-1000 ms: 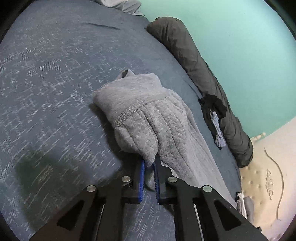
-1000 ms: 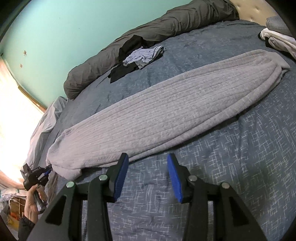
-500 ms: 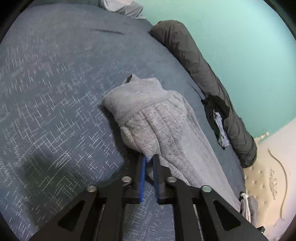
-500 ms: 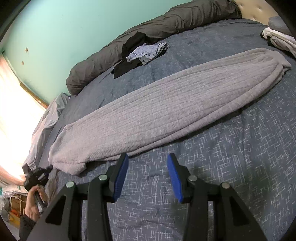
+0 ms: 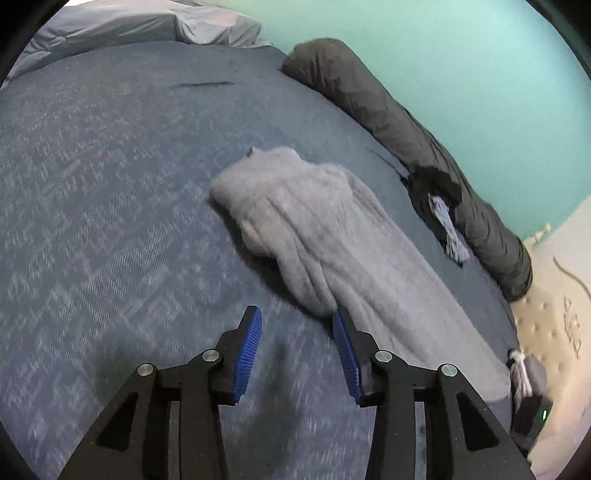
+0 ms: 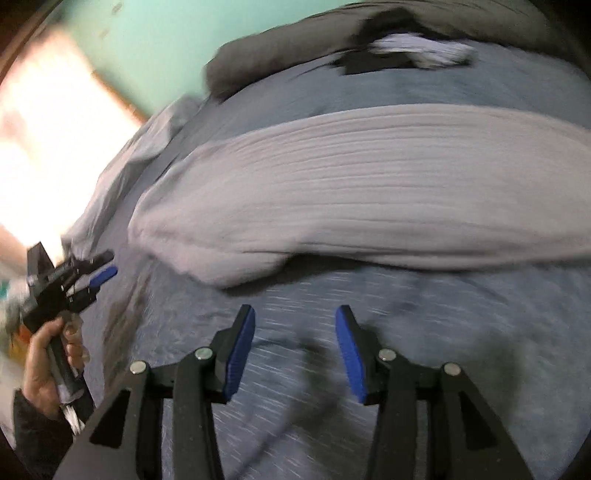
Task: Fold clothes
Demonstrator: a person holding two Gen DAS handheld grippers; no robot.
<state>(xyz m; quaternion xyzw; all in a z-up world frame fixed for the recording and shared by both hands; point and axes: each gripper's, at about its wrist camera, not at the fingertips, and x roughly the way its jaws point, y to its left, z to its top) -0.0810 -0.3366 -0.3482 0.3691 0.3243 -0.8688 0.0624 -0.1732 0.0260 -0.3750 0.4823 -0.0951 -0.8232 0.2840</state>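
A long grey ribbed garment (image 5: 332, 240) lies stretched across the blue bed sheet (image 5: 110, 184). My left gripper (image 5: 295, 312) hovers just short of the garment's bunched near end. Its jaws are opening and nothing is between them; the right fingertip (image 5: 338, 317) sits close to the fabric edge. In the right wrist view the same garment (image 6: 369, 192) runs across the frame. My right gripper (image 6: 294, 310) is over bare sheet in front of it, jaws opening and empty. The left gripper (image 6: 92, 273) shows at the far left, held by a hand (image 6: 48, 362).
A rolled dark grey duvet (image 5: 388, 103) lines the teal wall, with black and light clothes (image 5: 439, 195) beside it. A pale blanket (image 5: 129, 22) lies at the bed's far end. A cream headboard (image 5: 554, 314) and small folded items (image 5: 521, 373) are on the right.
My left gripper let go of the garment's end, opened and drew back from it. My right gripper swept along the garment toward the left gripper's end, and its view is blurred.
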